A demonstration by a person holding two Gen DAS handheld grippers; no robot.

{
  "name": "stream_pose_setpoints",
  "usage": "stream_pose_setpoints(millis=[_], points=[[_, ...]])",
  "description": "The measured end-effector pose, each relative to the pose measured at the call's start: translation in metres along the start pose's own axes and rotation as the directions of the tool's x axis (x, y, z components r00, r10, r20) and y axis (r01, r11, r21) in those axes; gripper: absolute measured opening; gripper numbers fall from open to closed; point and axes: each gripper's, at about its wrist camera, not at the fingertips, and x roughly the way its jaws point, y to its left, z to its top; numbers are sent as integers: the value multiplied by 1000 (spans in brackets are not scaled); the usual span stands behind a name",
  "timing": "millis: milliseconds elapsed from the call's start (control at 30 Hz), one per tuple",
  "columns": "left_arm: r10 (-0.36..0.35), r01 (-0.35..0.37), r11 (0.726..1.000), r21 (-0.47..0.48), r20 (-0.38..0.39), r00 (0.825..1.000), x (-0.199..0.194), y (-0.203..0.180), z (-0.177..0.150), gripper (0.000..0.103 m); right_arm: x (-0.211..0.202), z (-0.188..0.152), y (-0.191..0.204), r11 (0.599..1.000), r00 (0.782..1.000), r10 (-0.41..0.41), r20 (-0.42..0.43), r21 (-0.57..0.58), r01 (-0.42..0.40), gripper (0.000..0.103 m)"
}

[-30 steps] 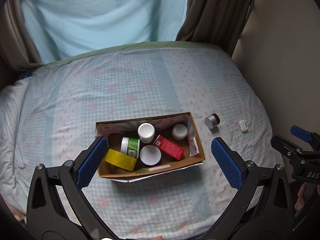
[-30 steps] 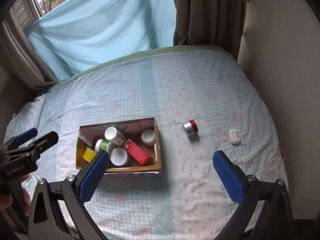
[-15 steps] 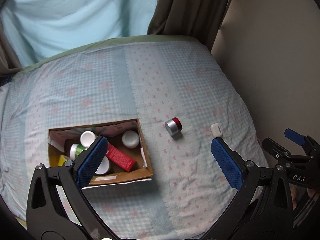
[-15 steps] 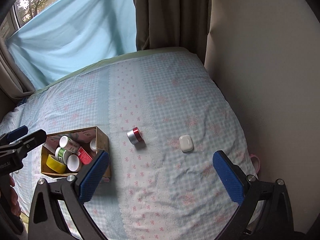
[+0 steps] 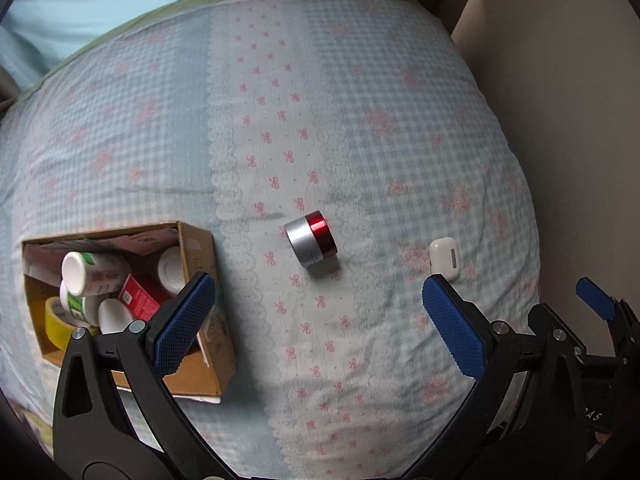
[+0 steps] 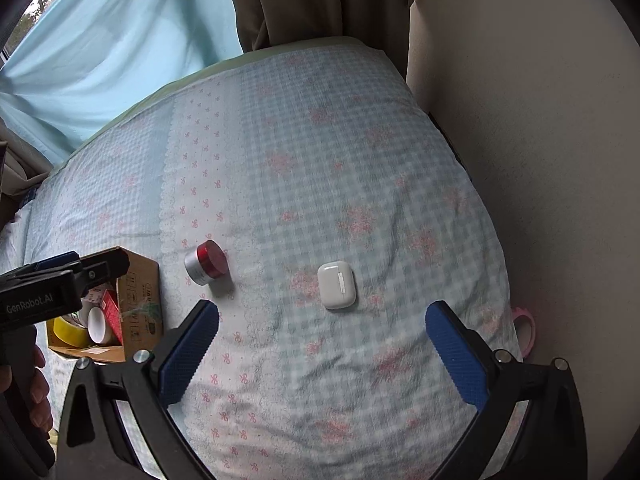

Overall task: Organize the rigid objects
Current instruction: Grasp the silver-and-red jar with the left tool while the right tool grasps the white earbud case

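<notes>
Box [image 5: 200, 376]: cardboard, far left on the bedspread [image 5: 360, 120], open on top, already crowded.
Inside the box: a yellow tape roll [image 5: 54, 322] at the left wall, a green-labelled bottle [image 5: 94, 272] lying on its side with its white cap to the left, a red carton [image 5: 138, 300] beside it, and a white lid [image 5: 170, 266] against the right wall. More white caps sit under these; I can't sort out what they belong to.
Left gripper [image 5: 316, 322]: hanging over the near edge of the bed, jaws spread wide, nothing between them. Its left finger overlaps the box's near right corner in the left view.
Jar [image 5: 312, 242]: silver body, red cap, on its side on the white strip with pink bows, just right of the box, not touching it. It lies in line with the gap between the left gripper's fingers, further out.
Case [image 6: 337, 284]: small, white, rounded, flat on the checked cloth, right of the jar, well apart from it.
Right gripper [image 6: 322, 346]: jaws also wide apart and empty, with the case just beyond the gap between its blue pads [image 6: 456, 360].
Pink ring [image 6: 526, 330]: tucked at the bed's right edge, against the wall [image 6: 560, 160].
Far side: blue curtain [image 6: 120, 60], and brown drapes [image 6: 300, 0] at the corner.
</notes>
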Motion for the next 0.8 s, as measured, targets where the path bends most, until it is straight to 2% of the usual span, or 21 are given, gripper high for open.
stream_pose_setpoints(millis=[167,300,433,500,600,733,767,800], points=[[30,-37,998,-59,-119,992,66,4,4,101,48,0,-9,1000,999,-8,-44,-10,8,103],[35,-49,994,-95,-145,989,98,11,9,101,89,-4,-8,1000,994,-10,-108,-31,6,97],[40,-62,992,-107,-200,979,135,13,16,100,127,-2,-10,1000,985,3,-170,0,-3,95],[37,-66,990,-125,-220,975,150,16,18,94,145,-1,-9,1000,979,6,-205,7,-5,86],[46,-82,987,-137,-249,967,167,19,21,87,172,2,-7,1000,964,-14,-265,4,15,84],[47,-86,987,-139,-264,963,180,22,25,87,198,4,-3,1000,945,-6,-326,13,10,75],[49,-89,986,-137,-273,961,183,22,25,82,204,4,-1,1000,940,-19,-340,3,21,75],[47,-89,986,-139,-282,958,187,23,25,69,207,4,1,999,937,-34,-347,-9,33,75]])
